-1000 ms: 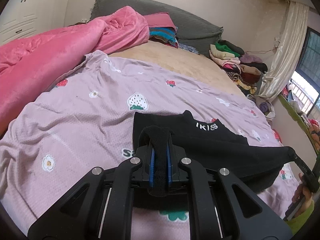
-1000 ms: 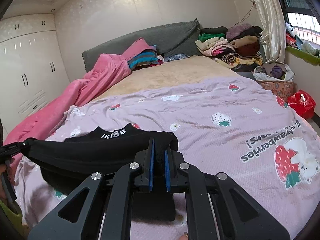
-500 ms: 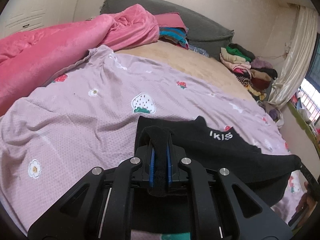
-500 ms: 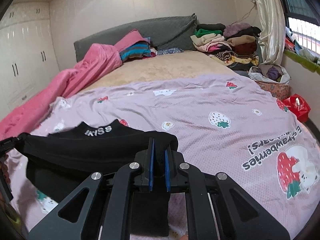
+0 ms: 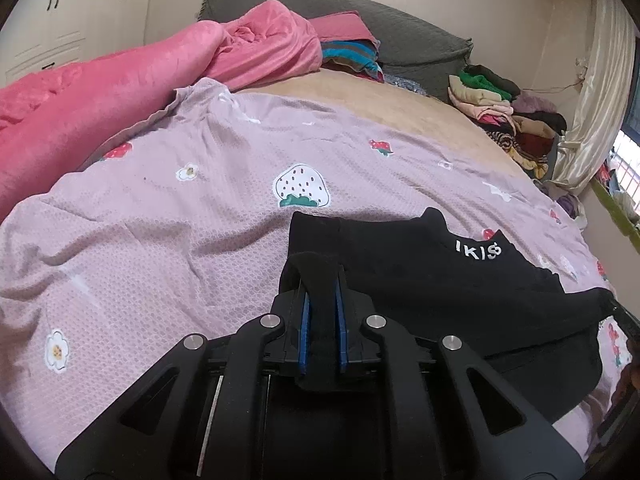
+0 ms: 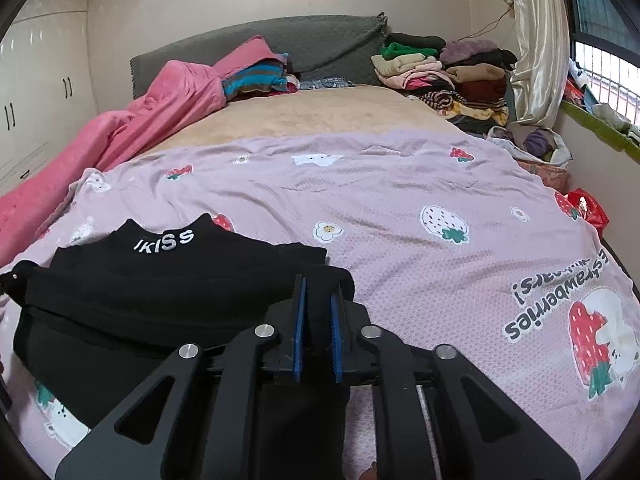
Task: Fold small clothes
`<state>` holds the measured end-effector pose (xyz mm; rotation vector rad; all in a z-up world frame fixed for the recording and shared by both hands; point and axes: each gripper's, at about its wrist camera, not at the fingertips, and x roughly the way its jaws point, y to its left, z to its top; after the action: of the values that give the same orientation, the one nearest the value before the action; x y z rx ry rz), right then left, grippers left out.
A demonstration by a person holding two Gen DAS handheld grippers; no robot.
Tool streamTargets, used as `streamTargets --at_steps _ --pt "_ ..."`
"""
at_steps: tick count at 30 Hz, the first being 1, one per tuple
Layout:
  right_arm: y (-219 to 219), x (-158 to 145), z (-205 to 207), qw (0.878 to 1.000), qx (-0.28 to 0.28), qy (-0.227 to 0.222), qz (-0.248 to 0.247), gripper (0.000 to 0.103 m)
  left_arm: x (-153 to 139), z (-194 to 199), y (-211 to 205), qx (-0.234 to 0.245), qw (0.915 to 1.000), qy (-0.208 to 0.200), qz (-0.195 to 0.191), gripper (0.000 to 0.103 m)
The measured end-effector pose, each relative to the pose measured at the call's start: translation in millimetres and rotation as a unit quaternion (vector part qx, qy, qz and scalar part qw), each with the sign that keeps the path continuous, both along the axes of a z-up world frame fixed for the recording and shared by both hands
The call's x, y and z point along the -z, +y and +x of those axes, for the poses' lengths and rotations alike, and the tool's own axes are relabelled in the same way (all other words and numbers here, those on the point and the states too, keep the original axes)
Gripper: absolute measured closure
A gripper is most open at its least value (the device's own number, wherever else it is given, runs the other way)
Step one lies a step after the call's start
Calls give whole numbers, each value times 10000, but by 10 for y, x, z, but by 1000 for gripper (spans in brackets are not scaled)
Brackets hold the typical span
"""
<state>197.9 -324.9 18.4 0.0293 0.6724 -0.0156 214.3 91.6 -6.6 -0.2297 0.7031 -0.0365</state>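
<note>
Black garment (image 5: 420, 280), white lettering on the collar, lies across the near part of the lilac strawberry sheet (image 5: 160, 220), collar pointing up the bed. It spans the space between the two grippers, one corner in each.

Left gripper (image 5: 322, 280): blue pads pressed tight on a bunched fold of black cloth that loops over the fingertips. The grip reads the same as one second ago.

Right gripper (image 6: 318, 284): changed. A second ago the pads were clamped close on the cloth; the jaws are now opening, and a wider gap shows between the blue pads. Cloth sits in that gap, but whether the pads press on it I cannot tell.

Garment vs. earlier: it hung as a taut band stretched in the air between the grippers, body drooping below. Now it is lower and most of the body rests flat on the sheet; the collar lies spread out, lettering fully readable in the right view. The edge toward the left gripper is a little raised.

Both views sit lower and closer to the sheet than before; the white strawberry print (image 5: 302, 188) looms larger in the left view.

Unchanged: pink blanket (image 5: 120, 80) along the bed's left side, pile of folded clothes (image 6: 440, 72) by the curtain (image 6: 536, 40).
</note>
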Motion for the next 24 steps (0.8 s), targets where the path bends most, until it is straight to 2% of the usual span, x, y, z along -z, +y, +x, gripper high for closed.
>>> streamTargets --at_steps 2,3,4,5,10,13,15,17,21,24 --pt "13 0 -36 10000 16 -48 0 74 -25 -32 -18 52 10000 -46 49 93" --pt "15 -10 -60 10000 24 -64 31 70 -43 -50 -25 50 9999 -75 63 80" --pt "13 -27 -90 9999 20 -95 73 62 -72 -82 -22 30 9999 -129 94 74" --pt "16 -42 -123 9999 6 -137 97 59 -99 -106 -13 13 9998 -175 84 70" --pt "120 -140 -350 9989 -301 -322 158 57 -217 -269 0 79 9993 -377 -12 63" --pt "232 -166 -444 9981 -527 -315 109 56 -268 -390 -93 264 9986 -459 16 52" --pt "314 -162 -497 9971 -712 -252 79 56 -286 -429 -187 363 9980 -499 166 44" --pt "390 -152 -542 9965 -808 -199 35 56 -271 -440 -307 490 9970 -483 346 43" --pt "517 -126 -612 9954 -939 -166 -60 56 -182 -448 -508 844 9954 -299 338 43" --pt "573 -75 -625 9946 -1040 -37 -58 57 -109 -464 -688 1075 9927 -127 531 43"
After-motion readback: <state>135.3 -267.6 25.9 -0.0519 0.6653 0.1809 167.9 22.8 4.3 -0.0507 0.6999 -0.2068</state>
